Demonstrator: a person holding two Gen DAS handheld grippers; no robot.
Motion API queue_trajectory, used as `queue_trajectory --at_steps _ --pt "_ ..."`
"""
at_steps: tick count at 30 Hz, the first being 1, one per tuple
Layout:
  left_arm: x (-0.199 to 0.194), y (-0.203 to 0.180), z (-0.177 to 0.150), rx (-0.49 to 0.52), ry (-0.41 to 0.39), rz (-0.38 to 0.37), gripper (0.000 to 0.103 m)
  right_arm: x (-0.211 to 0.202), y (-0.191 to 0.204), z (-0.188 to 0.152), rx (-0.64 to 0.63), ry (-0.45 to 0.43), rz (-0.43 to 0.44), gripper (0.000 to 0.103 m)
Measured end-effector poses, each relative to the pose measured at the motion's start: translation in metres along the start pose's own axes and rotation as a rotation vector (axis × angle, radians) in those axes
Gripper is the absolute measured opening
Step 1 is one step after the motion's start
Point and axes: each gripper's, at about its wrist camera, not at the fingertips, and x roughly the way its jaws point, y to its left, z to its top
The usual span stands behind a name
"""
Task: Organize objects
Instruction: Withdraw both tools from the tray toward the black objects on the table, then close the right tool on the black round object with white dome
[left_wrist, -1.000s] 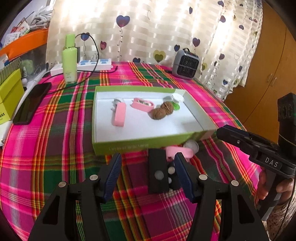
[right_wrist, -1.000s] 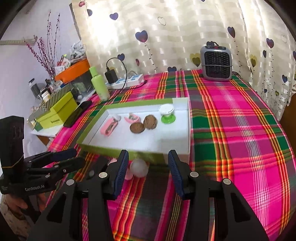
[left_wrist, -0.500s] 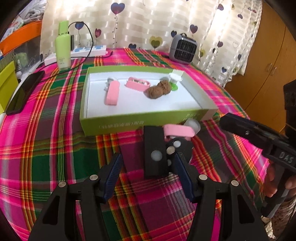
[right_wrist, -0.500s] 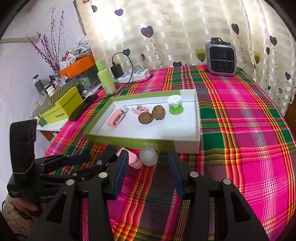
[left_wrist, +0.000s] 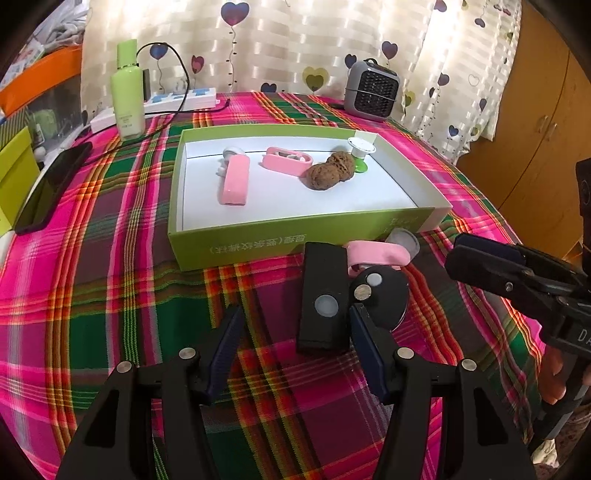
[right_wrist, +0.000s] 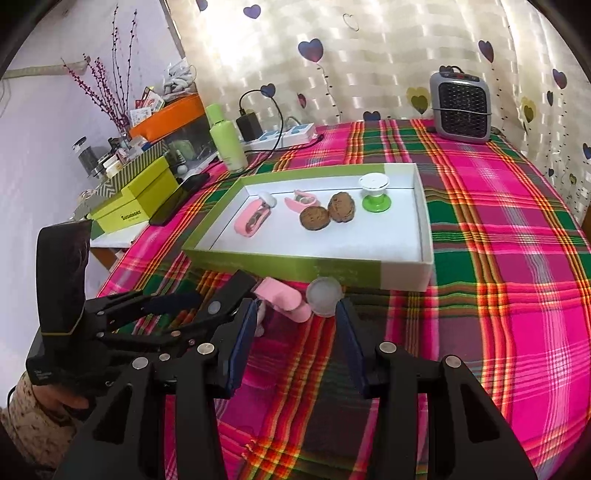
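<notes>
A green box lid (left_wrist: 295, 240) (right_wrist: 406, 266) lies on the plaid cloth and holds two pink items, two walnuts (left_wrist: 328, 171) (right_wrist: 327, 212) and a green-footed white knob (right_wrist: 373, 192). In front of it lie a black bar (left_wrist: 323, 295), a black round piece (left_wrist: 384, 295), a pink item (left_wrist: 376, 254) (right_wrist: 282, 299) and a frosted white cap (right_wrist: 325, 295). My left gripper (left_wrist: 295, 336) is open and empty, its right finger beside the black bar. My right gripper (right_wrist: 293, 328) is open and empty, just short of the pink item and cap.
A green bottle (left_wrist: 127, 92), a power strip (left_wrist: 177, 101) with a cable and a grey heater (left_wrist: 371, 90) stand at the back. A black phone (left_wrist: 53, 184) and yellow-green boxes (right_wrist: 136, 195) lie at the left. A wooden cabinet (left_wrist: 535, 129) stands right.
My left gripper has moved forward to the black bar, which now sits by its right finger. My right gripper has drawn back a little from the cap and pink item.
</notes>
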Motion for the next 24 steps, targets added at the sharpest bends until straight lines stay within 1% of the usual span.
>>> queue_trajectory --at_steps 10,14,24 --pt "-0.002 0.017 0.001 -0.021 -0.011 0.017 0.058 0.015 0.017 -0.006 -0.022 0.04 0.069 0.045" --pt "-0.003 0.023 0.001 -0.023 -0.014 0.017 0.058 0.025 0.025 -0.007 -0.026 0.062 0.084 0.045" --pt "-0.003 0.027 0.0 0.006 -0.008 -0.003 0.058 0.044 0.034 -0.008 -0.05 0.102 0.047 0.045"
